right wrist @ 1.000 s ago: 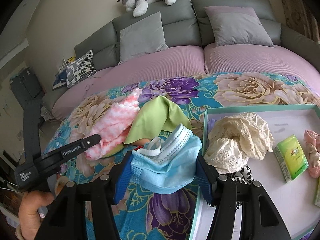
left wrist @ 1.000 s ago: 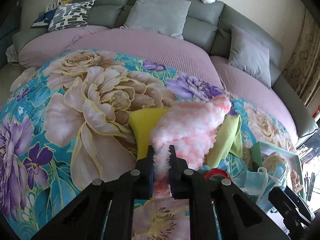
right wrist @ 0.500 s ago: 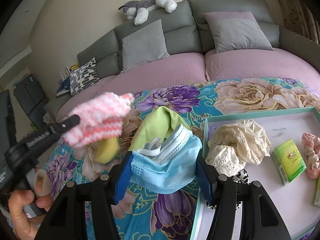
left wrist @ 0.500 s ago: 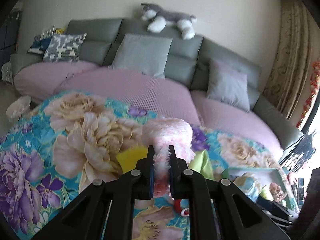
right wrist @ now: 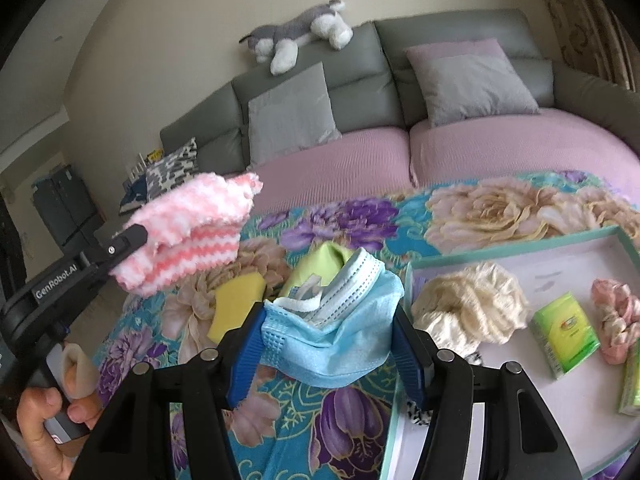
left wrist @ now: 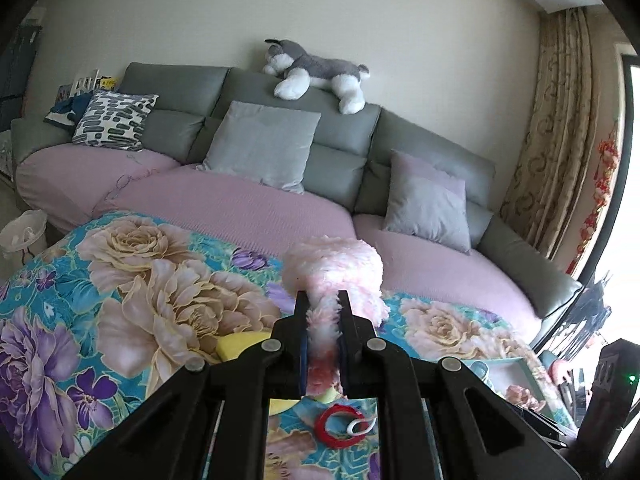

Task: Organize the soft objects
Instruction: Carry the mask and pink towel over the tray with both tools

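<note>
- The fuzzy cloth (right wrist: 188, 226) hangs in the left gripper (left wrist: 323, 312), above the floral blanket (right wrist: 348, 216).
- The face mask (right wrist: 340, 328) sits between the right gripper (right wrist: 328, 344) pads.
- The tray (right wrist: 516, 248) lies right of it.
- The sofa (right wrist: 480, 148) stands beyond both.

Pink-and-white zigzag stripes on the fluffy knit cloth (right wrist: 192, 220), paler pink fuzz on its upper fold. Pale blue pleats on the face mask (right wrist: 340, 320), white ear loops. Beneath, the counter cover (right wrist: 352, 216) blazes teal with cream and purple flowers. Near the mask, a yellow cloth (right wrist: 236, 304) and a lime-green one (right wrist: 320, 260). Right of the mask, a mint-rimmed white tray (right wrist: 516, 248) shows cream lace (right wrist: 472, 304) and a green tissue pack (right wrist: 564, 332).
</note>
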`<state>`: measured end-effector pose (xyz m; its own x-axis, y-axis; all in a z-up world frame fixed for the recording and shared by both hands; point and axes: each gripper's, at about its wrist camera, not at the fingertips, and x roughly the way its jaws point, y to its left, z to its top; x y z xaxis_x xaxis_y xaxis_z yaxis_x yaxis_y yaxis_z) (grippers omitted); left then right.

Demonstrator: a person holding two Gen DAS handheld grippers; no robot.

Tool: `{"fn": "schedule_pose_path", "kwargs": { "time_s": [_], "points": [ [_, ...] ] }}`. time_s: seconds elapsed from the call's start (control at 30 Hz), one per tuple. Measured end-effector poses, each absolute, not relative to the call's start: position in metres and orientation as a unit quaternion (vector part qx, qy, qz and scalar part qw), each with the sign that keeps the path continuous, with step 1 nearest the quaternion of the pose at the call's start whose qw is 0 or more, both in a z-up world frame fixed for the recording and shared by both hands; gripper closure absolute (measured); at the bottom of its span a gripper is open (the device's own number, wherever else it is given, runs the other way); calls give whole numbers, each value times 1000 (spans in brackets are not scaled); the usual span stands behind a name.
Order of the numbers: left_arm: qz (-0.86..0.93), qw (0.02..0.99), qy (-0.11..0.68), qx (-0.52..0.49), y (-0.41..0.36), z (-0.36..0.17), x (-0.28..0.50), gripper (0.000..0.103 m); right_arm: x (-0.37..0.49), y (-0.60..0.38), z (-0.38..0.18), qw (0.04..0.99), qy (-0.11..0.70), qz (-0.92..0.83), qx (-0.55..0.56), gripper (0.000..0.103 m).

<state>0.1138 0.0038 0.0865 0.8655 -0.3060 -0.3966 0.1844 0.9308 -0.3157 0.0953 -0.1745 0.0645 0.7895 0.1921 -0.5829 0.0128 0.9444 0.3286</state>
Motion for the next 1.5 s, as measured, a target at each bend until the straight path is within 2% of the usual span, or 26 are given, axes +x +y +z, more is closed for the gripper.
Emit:
{"fn": "schedule_pose_path", "kwargs": {
  "time_s": [0.43,0.97,1.13,1.3,1.5],
  "points": [
    [-251,938,199,-136,-71,104,95,91,50,-249,94,946,258,-89,174,41],
    [-338,903,254,-68,-177,75,78,91,4,-333,89,925,253,-207,193,41],
    [-344,895,281,-38,-196,61,78,91,5,-340,77,915,279,-209,202,41],
    [-341,872,349,-30,-209,33,88,91,20,-341,55,896,334,-213,198,41],
    [-331,860,388,-8,-219,14,88,91,21,-343,43,888,353,-207,209,40]
  ]
}}
